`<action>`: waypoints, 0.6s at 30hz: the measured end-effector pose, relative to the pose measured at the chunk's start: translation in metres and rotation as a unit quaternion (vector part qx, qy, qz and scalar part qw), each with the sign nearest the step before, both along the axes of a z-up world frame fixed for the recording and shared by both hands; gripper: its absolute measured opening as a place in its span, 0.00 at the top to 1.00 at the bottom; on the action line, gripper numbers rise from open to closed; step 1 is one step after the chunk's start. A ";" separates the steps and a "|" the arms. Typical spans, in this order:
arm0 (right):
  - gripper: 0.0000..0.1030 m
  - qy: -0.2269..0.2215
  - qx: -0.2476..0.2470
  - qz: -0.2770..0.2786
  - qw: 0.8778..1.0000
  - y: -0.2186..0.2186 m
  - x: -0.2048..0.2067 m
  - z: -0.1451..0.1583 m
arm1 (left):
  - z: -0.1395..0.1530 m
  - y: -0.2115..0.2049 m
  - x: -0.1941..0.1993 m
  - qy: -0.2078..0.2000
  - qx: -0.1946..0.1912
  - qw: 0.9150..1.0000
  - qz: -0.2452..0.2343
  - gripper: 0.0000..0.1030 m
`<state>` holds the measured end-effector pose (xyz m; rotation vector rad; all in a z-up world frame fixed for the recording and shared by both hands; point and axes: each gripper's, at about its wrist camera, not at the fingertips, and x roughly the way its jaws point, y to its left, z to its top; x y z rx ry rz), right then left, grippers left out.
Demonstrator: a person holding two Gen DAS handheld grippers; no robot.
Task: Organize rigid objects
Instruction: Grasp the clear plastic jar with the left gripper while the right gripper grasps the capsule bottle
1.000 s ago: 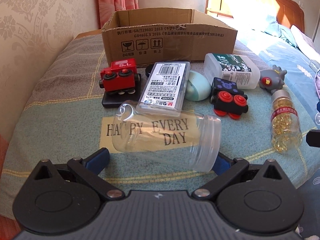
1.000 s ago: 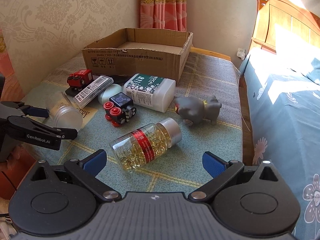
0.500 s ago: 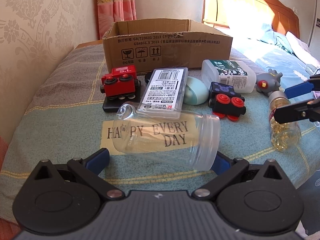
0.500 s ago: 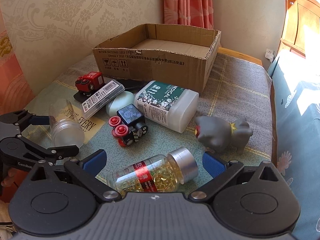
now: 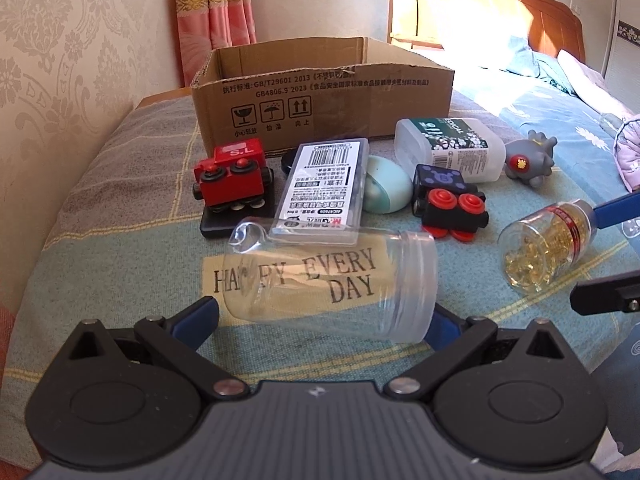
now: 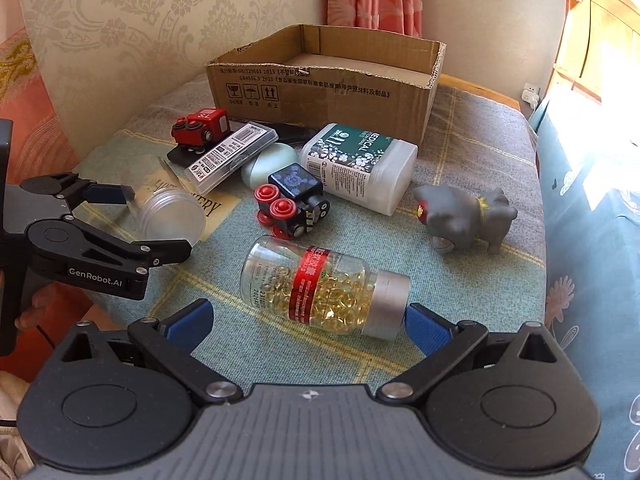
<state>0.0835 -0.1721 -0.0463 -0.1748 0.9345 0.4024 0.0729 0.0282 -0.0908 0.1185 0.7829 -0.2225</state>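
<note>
Bed: checked cover (image 5: 120, 240) under both grippers, patterned wall on the left, wooden headboard (image 5: 520, 12) far right.
Box: open cardboard box (image 5: 320, 92) straight ahead of both grippers, beyond all the loose items.
White bottle: green-labelled bottle (image 6: 360, 164) on its side, ahead of the right gripper, near the box.
Cup: clear cup (image 5: 332, 280) on its side between the left fingers, rim toward the right finger.
Pill jar: jar of yellow capsules (image 6: 320, 284) on its side between the right fingers, metal cap beside the right finger.
Case: barcode-labelled case (image 5: 324, 188) just ahead of the cup, its near end over the cup.
Dog: grey toy (image 6: 468, 216) ahead and right of the jar.
Red train: toy (image 5: 232, 176) ahead-left of the cup, on a black slab.
Black train: toy with red wheels (image 6: 292, 204) just ahead of the jar.
Egg: pale green, oval (image 5: 384, 188), between case and black train.
Left gripper: (image 5: 320, 316) spread wide either side of the cup, not squeezing.
Right gripper: (image 6: 308, 320) spread wide either side of the jar, not squeezing.
</note>
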 end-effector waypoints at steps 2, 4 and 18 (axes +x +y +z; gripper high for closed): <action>0.00 0.001 -0.010 -0.013 1.000 0.004 0.003 -0.002 | 0.003 -0.001 0.000 -0.007 0.007 1.000 -0.008 0.01; 0.00 0.000 -0.016 -0.025 1.000 0.008 0.006 -0.003 | 0.007 -0.001 -0.001 -0.012 0.011 1.000 -0.014 0.01; 0.00 0.014 -0.047 -0.081 0.996 0.029 0.027 -0.014 | 0.015 -0.002 0.002 -0.015 0.016 0.999 -0.036 0.03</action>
